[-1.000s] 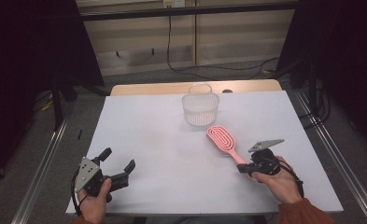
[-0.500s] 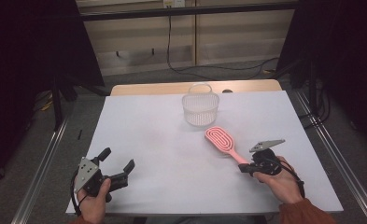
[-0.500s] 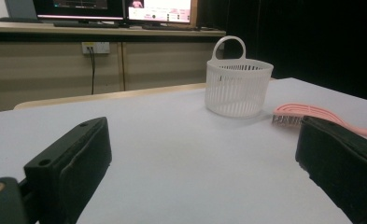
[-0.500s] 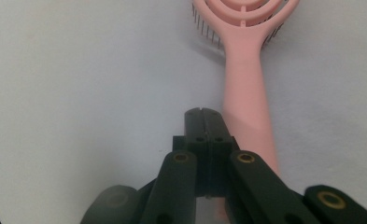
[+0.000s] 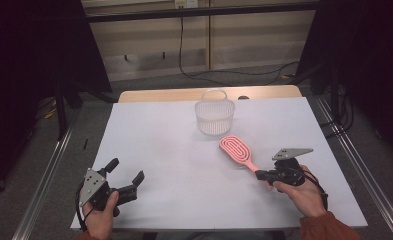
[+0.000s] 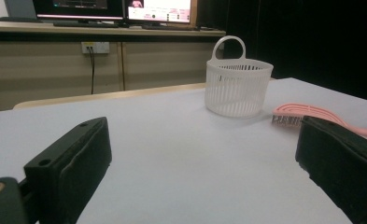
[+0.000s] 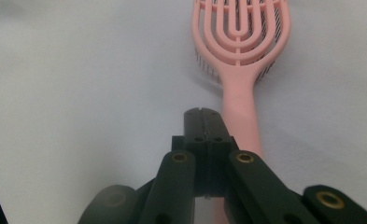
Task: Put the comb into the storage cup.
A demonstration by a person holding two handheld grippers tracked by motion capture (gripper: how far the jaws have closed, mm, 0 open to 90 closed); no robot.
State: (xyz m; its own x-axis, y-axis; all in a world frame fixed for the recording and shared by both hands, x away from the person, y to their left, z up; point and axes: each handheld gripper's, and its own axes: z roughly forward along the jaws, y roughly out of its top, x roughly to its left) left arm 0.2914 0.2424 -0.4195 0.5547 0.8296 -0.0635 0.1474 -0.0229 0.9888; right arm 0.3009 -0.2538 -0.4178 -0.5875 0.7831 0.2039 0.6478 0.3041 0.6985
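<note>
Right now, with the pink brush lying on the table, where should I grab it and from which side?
Probably the handle: it is the slim, straight part of the pink brush, lies flat, and points toward the right gripper, whose jaws are shut right at the handle's end. Open them and come in from that near end, closing across the handle's narrow width. The wide, bristled head faces the white basket and looks harder to span.
</note>
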